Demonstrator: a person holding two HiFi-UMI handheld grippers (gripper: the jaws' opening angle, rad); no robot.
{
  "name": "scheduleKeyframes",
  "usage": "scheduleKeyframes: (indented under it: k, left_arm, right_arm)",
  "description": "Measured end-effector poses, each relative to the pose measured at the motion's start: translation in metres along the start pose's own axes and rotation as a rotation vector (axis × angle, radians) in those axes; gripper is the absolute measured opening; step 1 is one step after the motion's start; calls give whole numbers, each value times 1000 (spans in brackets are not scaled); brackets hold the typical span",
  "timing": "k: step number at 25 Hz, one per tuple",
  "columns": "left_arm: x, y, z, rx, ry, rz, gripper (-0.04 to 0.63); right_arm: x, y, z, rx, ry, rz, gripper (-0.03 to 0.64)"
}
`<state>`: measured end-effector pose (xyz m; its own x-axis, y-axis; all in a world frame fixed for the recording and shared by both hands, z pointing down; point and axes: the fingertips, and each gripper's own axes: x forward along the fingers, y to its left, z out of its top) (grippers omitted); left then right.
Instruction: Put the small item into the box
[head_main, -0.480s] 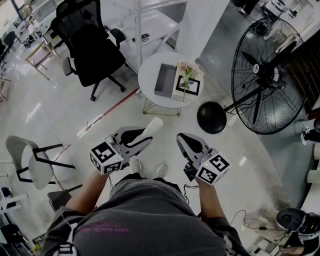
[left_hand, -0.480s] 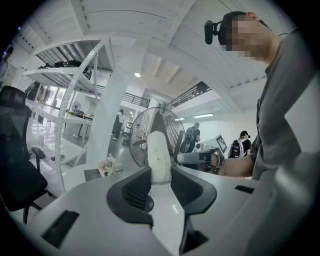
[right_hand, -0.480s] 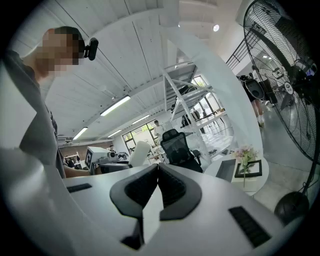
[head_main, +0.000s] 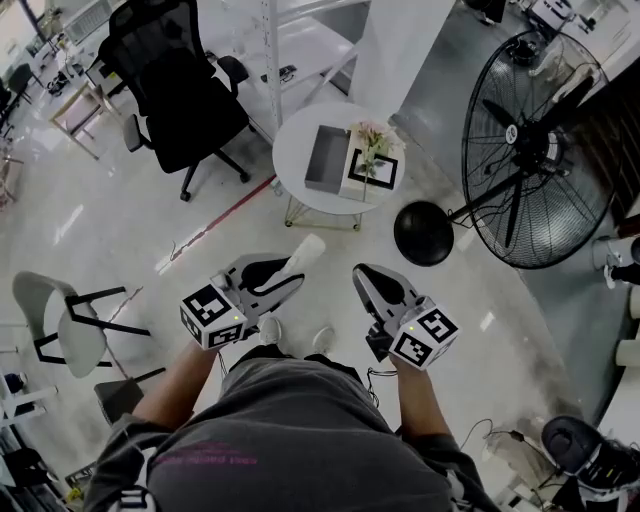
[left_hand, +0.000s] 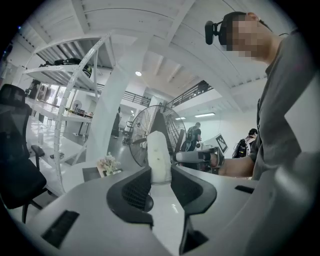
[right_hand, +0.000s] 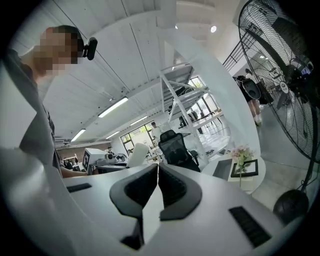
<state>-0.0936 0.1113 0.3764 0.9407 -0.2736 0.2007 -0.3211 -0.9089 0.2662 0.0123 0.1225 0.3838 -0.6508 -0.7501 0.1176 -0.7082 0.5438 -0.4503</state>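
Note:
My left gripper (head_main: 288, 274) is shut on a small white oblong item (head_main: 306, 250) that sticks out past its jaws; in the left gripper view the item (left_hand: 159, 156) stands pinched between the black pads (left_hand: 137, 187). My right gripper (head_main: 366, 282) hangs beside it, shut and empty, jaws meeting in the right gripper view (right_hand: 158, 172). Both are held level in front of the person's body. Ahead, a round white table (head_main: 296, 175) carries an open grey box (head_main: 326, 158) and a framed picture with pink flowers (head_main: 373, 160). The box (right_hand: 221, 170) lies well beyond both grippers.
A large black standing fan (head_main: 530, 150) with a round base (head_main: 423, 234) stands right of the table. A black office chair (head_main: 180, 95) and a white shelf rack (head_main: 270, 40) are at the far left. A white chair (head_main: 60, 320) stands at the left.

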Motion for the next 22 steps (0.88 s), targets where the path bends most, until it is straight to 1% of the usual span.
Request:
scheduleKeyframes:
  k: [6, 15, 22]
  left_arm:
    - [17, -10, -10, -6, 11, 17, 133]
    - [32, -38, -18, -12, 8, 73, 133]
    - [40, -55, -22, -19, -1, 113, 133]
  right_arm:
    - [-16, -14, -4, 16, 2, 9, 23]
    - [-44, -25, -6, 21, 10, 60, 23]
    - [-64, -33, -9, 31, 22, 79, 22]
